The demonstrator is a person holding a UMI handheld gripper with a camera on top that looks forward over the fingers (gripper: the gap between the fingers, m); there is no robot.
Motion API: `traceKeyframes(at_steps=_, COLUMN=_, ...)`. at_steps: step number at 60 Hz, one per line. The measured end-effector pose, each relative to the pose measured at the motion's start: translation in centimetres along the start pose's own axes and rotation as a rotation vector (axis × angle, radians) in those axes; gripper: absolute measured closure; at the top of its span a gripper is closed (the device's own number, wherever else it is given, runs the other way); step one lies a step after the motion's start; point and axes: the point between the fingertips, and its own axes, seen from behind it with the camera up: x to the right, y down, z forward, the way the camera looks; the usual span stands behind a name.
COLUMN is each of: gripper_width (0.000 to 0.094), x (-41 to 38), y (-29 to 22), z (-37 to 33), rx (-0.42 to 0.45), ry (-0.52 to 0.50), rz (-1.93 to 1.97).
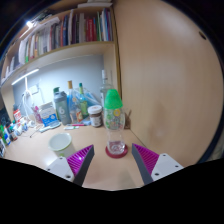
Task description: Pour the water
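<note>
A clear plastic bottle with a green cap (114, 112) stands upright on a round red coaster (117, 151) on the wooden table (105, 172). It is just ahead of my fingers, in line with the gap between them. My gripper (115, 160) is open and empty, with the purple pads (81, 157) spread wide on either side. Neither finger touches the bottle.
A white bowl (61, 143) sits on the table left of the fingers. Several bottles and jars (75, 105) stand at the back against the wall. A bookshelf (65, 35) hangs above. A wooden panel (165, 70) rises to the right.
</note>
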Motion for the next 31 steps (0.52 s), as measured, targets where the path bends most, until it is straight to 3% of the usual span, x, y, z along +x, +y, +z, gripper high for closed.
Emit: traceKeyframes(at_steps=31, gripper_width=0.0094, x=-15.1, y=2.6, z=-33.4, rx=-0.013, ry=-0.108, rz=-0.076)
